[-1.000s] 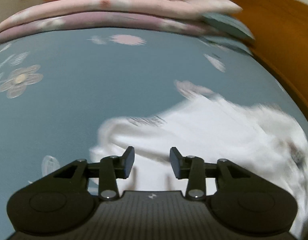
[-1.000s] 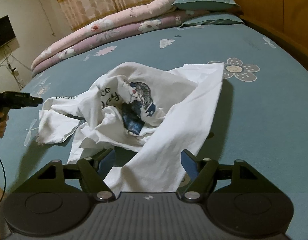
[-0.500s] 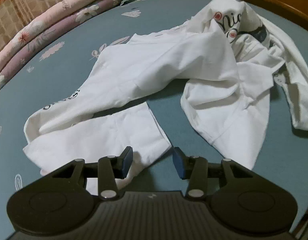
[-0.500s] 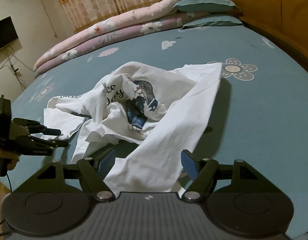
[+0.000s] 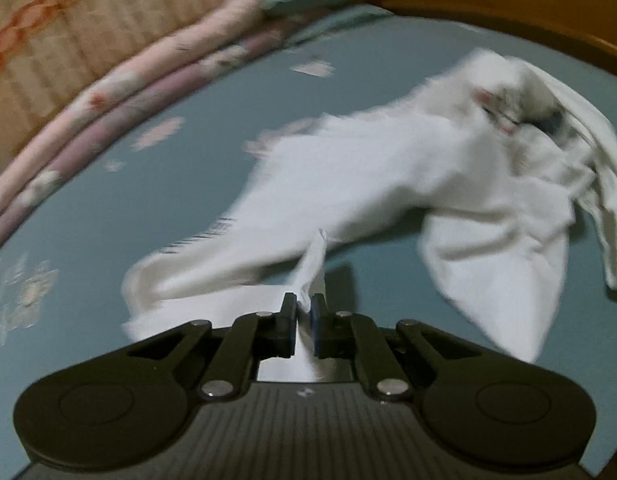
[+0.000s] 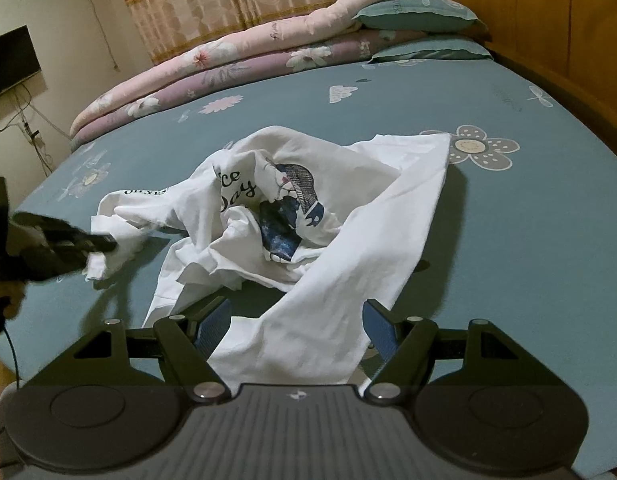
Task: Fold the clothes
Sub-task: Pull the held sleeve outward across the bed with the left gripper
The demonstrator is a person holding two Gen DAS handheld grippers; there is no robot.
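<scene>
Left gripper (image 5: 304, 312) pinched on a thin bit of the shirt (image 5: 388, 168), near a sleeve edge; cloth runs up from between its fingers. Same gripper seen from the right view (image 6: 104, 246), clamped on the shirt's left end. Left view blurred, so how deep the bite goes is unclear.

Right gripper (image 6: 296, 320) spread wide, jaws either side of the shirt's near flap, not closed on it; contact can't be told.

Shirt (image 6: 308, 216) lies crumpled in a heap mid bed (image 6: 528, 220), print side partly showing, one flap trailing toward the right gripper. Not folded, not flat.

Risks, as a guess: the left pinch looks shallow, so a pull could slip the cloth out. Pulling one corner of a tangled heap may drag the whole bundle instead of spreading it. The right gripper closing here may grab two layers and lock a wrinkle in.

Writing: "ce" over "Day" beside a cartoon print, first word cut by folds. Small dark letters on the sleeve, upside down, not readable. No brand seen.
</scene>
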